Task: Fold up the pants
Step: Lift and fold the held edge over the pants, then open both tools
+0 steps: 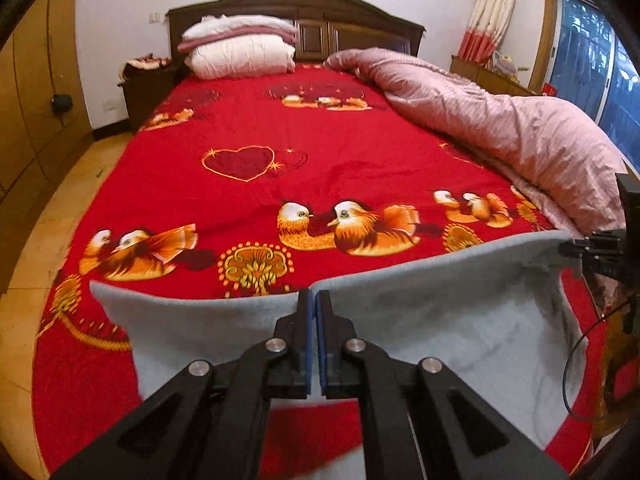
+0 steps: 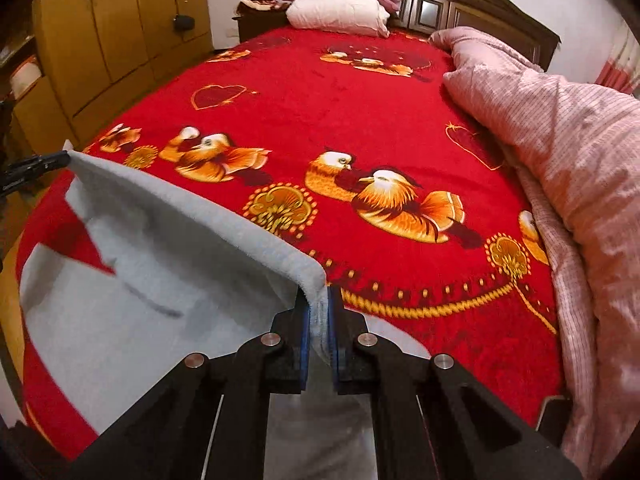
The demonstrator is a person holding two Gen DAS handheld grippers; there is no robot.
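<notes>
Light grey fleece pants [image 1: 440, 320] hang lifted above the foot of a bed with a red duck-print cover [image 1: 260, 200]. My left gripper [image 1: 314, 300] is shut on the upper hem of the pants, near the middle of that edge. In the left wrist view the right gripper [image 1: 576, 250] pinches the far right corner of the same edge. In the right wrist view the grey pants [image 2: 160, 280] drape down to the left, and my right gripper [image 2: 318, 300] is shut on their folded corner. The left gripper [image 2: 60, 160] holds the far corner at the left edge.
A pink striped duvet [image 1: 500, 120] is bunched along the right side of the bed. Pillows [image 1: 240, 48] are stacked at the dark wooden headboard [image 1: 320, 12]. Wooden wardrobes [image 2: 120, 32] stand to the left, a nightstand [image 1: 148, 88] beside the bed, and a curtained window [image 1: 580, 60] to the right.
</notes>
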